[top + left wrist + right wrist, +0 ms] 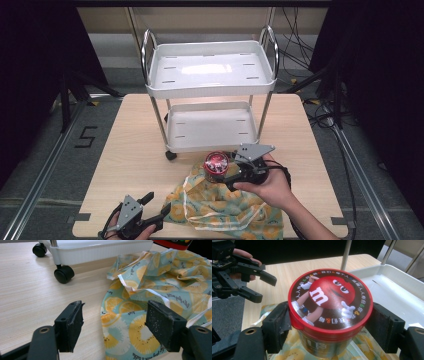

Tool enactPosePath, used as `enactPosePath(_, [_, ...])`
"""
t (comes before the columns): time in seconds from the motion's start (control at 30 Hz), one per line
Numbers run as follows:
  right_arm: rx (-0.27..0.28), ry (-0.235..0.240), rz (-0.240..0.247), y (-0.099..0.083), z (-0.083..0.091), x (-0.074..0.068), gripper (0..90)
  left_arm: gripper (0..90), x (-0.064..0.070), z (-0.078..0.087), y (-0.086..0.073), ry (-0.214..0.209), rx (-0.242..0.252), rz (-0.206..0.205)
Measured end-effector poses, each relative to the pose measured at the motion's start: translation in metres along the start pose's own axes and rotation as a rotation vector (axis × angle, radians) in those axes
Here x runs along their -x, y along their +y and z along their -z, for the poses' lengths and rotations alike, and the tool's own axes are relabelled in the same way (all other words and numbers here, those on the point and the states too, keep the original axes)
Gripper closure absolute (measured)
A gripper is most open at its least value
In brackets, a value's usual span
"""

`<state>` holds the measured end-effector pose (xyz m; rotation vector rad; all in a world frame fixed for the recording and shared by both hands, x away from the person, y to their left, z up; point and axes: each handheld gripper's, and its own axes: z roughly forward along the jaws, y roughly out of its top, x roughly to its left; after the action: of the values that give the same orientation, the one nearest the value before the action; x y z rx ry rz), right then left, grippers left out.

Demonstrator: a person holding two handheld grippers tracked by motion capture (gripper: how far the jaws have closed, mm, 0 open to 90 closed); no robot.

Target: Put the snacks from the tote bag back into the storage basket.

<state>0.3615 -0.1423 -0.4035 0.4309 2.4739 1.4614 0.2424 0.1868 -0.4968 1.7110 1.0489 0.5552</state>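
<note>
the right gripper is clamped on a round candy tub with a red lid, one jaw pressed against each side just under the rim, as the right gripper view makes plain. the tub is upright, over the far edge of the fruit-print cloth that lies crumpled on the near half of the wooden table, just in front of the small white cart. whether the tub's base rests on the cloth or hangs just above it i can't tell. the lid is on, so whatever is inside is hidden; the lower part of the tub is cut off in the right gripper view.

the cart's two trays look bare, though the top tray covers the back of the lower one.

the left gripper sits at the near left edge of the table, its jaws spread wide and holding nothing, the cloth's edge lying between and under them. the hand behind it is partly cut off at the bottom of the high view.
</note>
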Motion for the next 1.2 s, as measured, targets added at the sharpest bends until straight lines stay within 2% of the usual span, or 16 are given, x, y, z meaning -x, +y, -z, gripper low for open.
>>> enactPosePath(0.07, [0.002, -0.010, 0.013, 0.0000, 0.0001, 0.0011, 26.1, 29.6, 0.0003, 0.0000, 0.0001, -0.001, 0.000, 0.001])
enactPosePath(0.2, [0.003, 0.001, -0.003, 0.0002, -0.0011, 0.0009, 26.2, 29.6, 0.0000, 0.0002, 0.0001, 0.001, 0.000, 0.000])
enactPosePath(0.23, [-0.002, 0.007, 0.008, 0.0006, -0.0009, 0.0023, 26.1, 29.6, 0.0003, 0.0003, 0.0000, 0.004, 0.000, 0.006])
enactPosePath(0.37, [0.003, 0.003, 0.001, 0.0011, -0.0023, 0.0026, 26.1, 29.6, 0.0007, 0.0005, -0.0001, 0.004, 0.005, 0.013])
enactPosePath(0.4, [-0.003, -0.001, -0.014, 0.0011, -0.0020, 0.0019, 26.1, 29.6, 0.0006, 0.0005, -0.0002, 0.005, 0.005, 0.014])
enactPosePath(0.57, [0.007, -0.006, -0.002, 0.0019, -0.0031, 0.0040, 26.2, 29.6, 0.0004, 0.0003, -0.0002, -0.005, 0.010, 0.011])
enactPosePath(0.63, [-0.001, 0.010, -0.008, 0.0026, -0.0029, 0.0043, 26.2, 29.6, 0.0004, 0.0003, -0.0002, -0.005, 0.010, 0.010])
enactPosePath(0.67, [-0.005, 0.003, -0.017, 0.0027, -0.0024, 0.0043, 26.1, 29.6, 0.0004, 0.0002, -0.0002, -0.005, 0.010, 0.010])
enactPosePath(0.77, [0.014, -0.006, 0.003, 0.0036, -0.0038, 0.0056, 26.2, 29.6, 0.0006, 0.0003, -0.0001, -0.004, 0.010, 0.010])
enactPosePath(0.83, [0.013, 0.002, -0.003, 0.0043, -0.0046, 0.0053, 26.2, 29.6, 0.0006, 0.0002, -0.0001, -0.004, 0.010, 0.009])
enactPosePath(0.87, [0.010, 0.002, -0.022, 0.0045, -0.0044, 0.0040, 26.1, 29.6, 0.0003, 0.0001, -0.0001, -0.004, 0.010, 0.007])
enactPosePath(0.97, [0.014, 0.004, 0.002, 0.0059, -0.0057, 0.0068, 26.1, 29.6, 0.0004, 0.0000, 0.0001, -0.005, 0.008, 0.004])
enactPosePath(1.0, [0.002, 0.004, -0.007, 0.0063, -0.0049, 0.0064, 26.2, 29.6, 0.0005, 0.0000, 0.0001, -0.006, 0.010, 0.005])
enactPosePath(1.2, [0.013, 0.006, -0.002, 0.0077, -0.0079, 0.0080, 26.2, 29.6, 0.0005, 0.0004, 0.0000, -0.004, 0.011, 0.011])
